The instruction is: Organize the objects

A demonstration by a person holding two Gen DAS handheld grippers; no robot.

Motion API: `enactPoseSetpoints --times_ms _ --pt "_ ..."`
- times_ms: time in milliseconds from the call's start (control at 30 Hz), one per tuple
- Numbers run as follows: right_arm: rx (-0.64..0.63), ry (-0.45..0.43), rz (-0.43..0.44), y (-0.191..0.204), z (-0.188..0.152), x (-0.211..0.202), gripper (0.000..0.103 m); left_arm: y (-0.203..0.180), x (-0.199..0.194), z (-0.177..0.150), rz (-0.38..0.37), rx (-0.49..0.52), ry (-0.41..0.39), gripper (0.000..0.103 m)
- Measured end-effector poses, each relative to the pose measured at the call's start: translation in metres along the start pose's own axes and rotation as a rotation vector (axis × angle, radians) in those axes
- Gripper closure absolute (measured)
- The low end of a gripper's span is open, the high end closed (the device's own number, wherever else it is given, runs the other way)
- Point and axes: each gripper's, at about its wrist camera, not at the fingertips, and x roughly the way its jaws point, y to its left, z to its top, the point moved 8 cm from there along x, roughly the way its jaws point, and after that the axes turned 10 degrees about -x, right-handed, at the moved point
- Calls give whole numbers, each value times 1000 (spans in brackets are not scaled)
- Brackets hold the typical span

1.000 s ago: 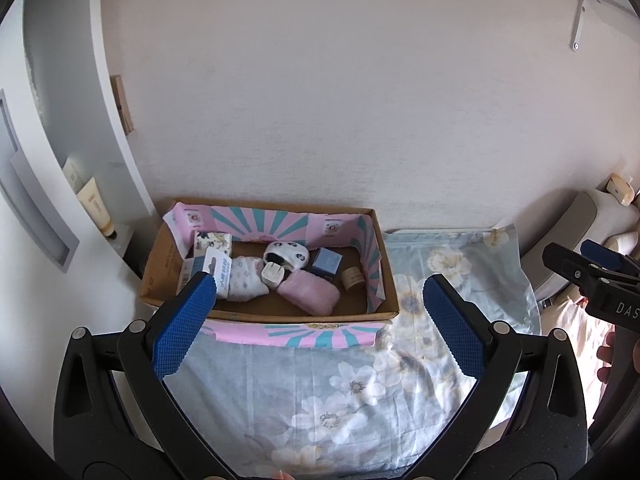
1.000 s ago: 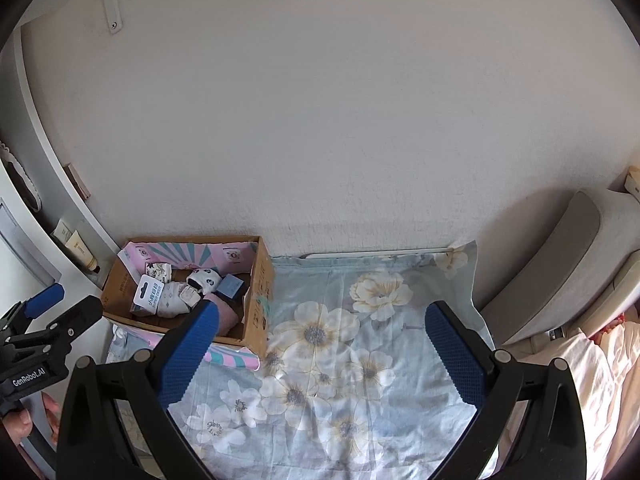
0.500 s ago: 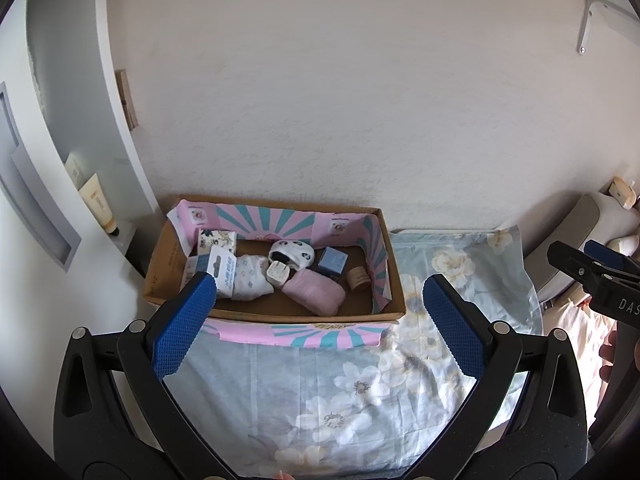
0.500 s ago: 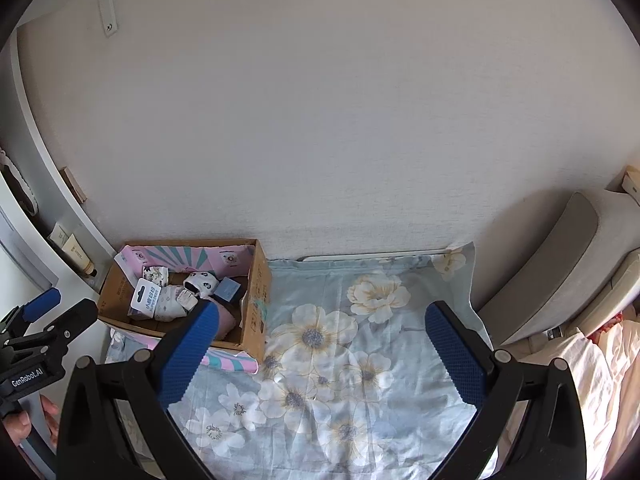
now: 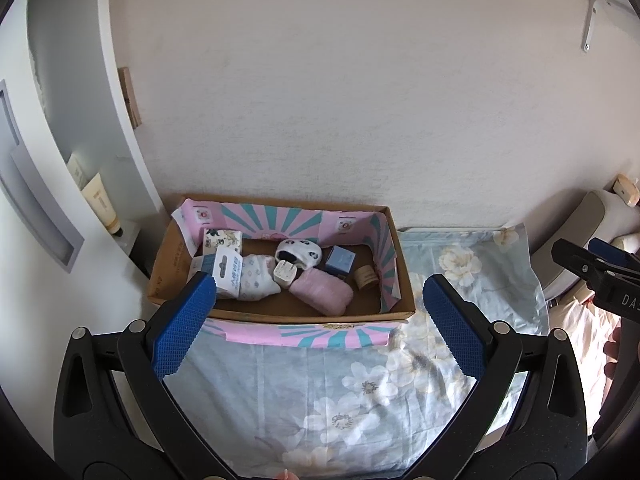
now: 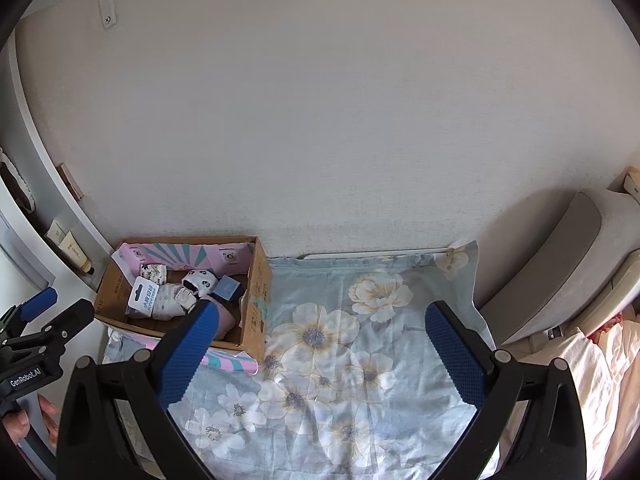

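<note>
Two grippers hang over a table draped in a pale blue floral cloth [image 6: 360, 360], pushed against a plain off-white wall [image 5: 340, 100]. At far left a white shelf niche holds a cream tube [image 5: 102, 204]; at far right stands a grey cushioned chair [image 6: 560, 268].

On the cloth's left end sits an open cardboard box [image 5: 280, 314] lined with pink-and-teal striped paper. It lies just ahead of the left gripper [image 5: 320, 320], whose blue-padded jaws stand wide apart and hold nothing; the box shows between them. The right gripper [image 6: 316, 352], equally spread and empty, hovers over bare cloth, with the box beside its left finger.

Inside the box, from left: a floral tissue pack [image 5: 222, 240], a white hang-tag packet [image 5: 228, 276] on patterned white socks [image 5: 258, 282], a white charger plug [image 5: 285, 274], a panda-print sock [image 5: 300, 252], a rolled pink cloth [image 5: 322, 294], a small blue box [image 5: 340, 260] and a little tan jar [image 5: 366, 277].
</note>
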Motion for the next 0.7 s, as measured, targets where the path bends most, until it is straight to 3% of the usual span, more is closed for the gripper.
enactPoseSetpoints --times_ms 700 --pt "0 -4 -11 2 1 0 0 17 -3 4 52 -66 -45 0"
